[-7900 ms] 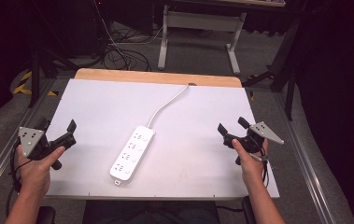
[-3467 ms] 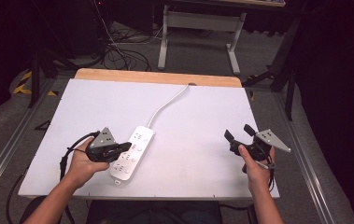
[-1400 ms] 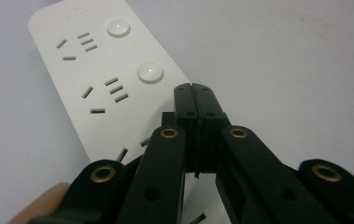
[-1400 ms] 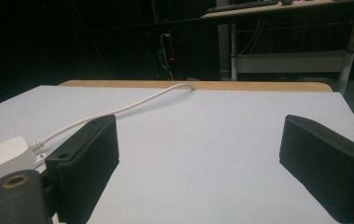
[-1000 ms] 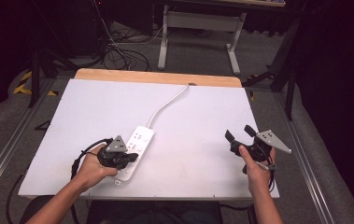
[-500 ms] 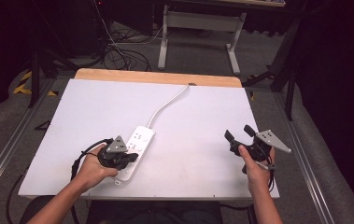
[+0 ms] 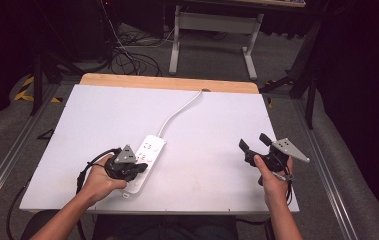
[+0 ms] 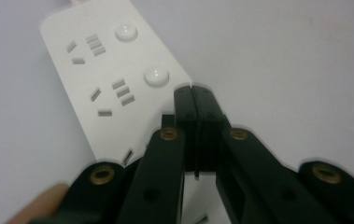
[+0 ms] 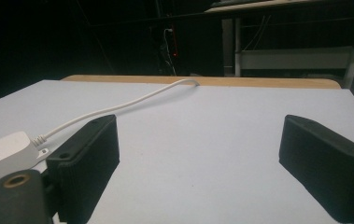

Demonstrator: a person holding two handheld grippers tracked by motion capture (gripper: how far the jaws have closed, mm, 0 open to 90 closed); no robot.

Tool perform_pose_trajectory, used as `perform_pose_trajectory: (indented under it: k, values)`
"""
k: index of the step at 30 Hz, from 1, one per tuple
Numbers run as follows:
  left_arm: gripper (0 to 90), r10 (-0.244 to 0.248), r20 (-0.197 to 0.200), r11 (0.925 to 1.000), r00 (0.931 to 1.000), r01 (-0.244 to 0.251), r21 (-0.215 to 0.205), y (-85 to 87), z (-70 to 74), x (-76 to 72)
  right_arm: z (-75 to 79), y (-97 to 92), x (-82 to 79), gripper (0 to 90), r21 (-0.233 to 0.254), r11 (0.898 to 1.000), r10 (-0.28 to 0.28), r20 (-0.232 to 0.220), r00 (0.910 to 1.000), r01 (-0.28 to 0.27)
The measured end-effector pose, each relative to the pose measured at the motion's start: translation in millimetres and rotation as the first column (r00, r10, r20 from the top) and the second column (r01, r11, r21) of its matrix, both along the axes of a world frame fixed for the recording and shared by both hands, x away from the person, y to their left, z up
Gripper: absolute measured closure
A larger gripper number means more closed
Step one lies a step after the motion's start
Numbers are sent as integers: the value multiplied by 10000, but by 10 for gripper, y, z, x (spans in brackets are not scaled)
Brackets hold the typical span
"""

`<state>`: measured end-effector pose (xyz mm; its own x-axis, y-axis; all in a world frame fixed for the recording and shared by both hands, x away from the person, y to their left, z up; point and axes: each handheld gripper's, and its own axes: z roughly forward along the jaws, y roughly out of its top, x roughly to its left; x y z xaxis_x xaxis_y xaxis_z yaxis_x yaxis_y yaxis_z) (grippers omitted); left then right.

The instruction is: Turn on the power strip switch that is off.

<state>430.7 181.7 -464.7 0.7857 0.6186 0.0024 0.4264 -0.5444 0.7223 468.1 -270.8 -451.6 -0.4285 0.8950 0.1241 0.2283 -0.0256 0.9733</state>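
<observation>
Left gripper (image 8: 192, 93), jaws pressed together, is bearing on power strip (image 8: 114, 79) near a button; risk: slipping off edge. Right gripper (image 7: 257, 145) is idling wide.

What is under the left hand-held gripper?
The near end of the white power strip lies under the left hand-held gripper, whose shut jaws sit over it. Two round buttons and sockets show beyond; the sockets beneath the jaws are covered.

1. The left hand-held gripper (image 7: 138, 169) lay low near the front edge, its jaws pressed together, held in the left hand (image 7: 98, 178).
2. The right hand-held gripper (image 7: 254, 144) was raised at the right side, jaws spread wide, gripped by the right hand (image 7: 271, 175).
</observation>
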Motion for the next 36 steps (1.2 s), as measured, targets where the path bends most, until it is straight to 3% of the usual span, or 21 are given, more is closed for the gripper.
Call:
perform_pose_trajectory:
  k: [9,15,17,20,25,28,32,36]
  values:
    - [900,-59,265,10000,9996,58,45,-23,-5,-9,0,5,4,126,6,10000,51,3,10000,-51]
    - [900,270,164,9990,9995,-264,-348,35,-16,28,-2,-1,11,127,-33,10000,55,-1,10000,-55]
    - [900,315,389,9982,9987,-295,-528,52,-17,25,-2,0,12,127,-38,10000,57,-3,10000,-57]
    - [900,431,1226,9950,9915,-314,-951,74,24,17,-4,5,14,128,-42,10000,64,-3,10000,-64]
    - [900,907,1888,9854,9778,-607,-1590,126,75,-5,-1,13,12,129,-17,10000,59,-21,10000,-59]
    - [900,1297,2083,9750,9694,-865,-2046,183,107,-8,-1,6,12,129,-29,10000,74,14,10000,-74]
    - [889,1988,2156,9526,9560,-1368,-2718,291,131,13,0,7,12,129,-39,10000,80,26,10000,-79]
    - [877,2316,2366,9442,9436,-1594,-2882,349,144,14,0,8,14,129,-53,9999,102,12,9999,-102]
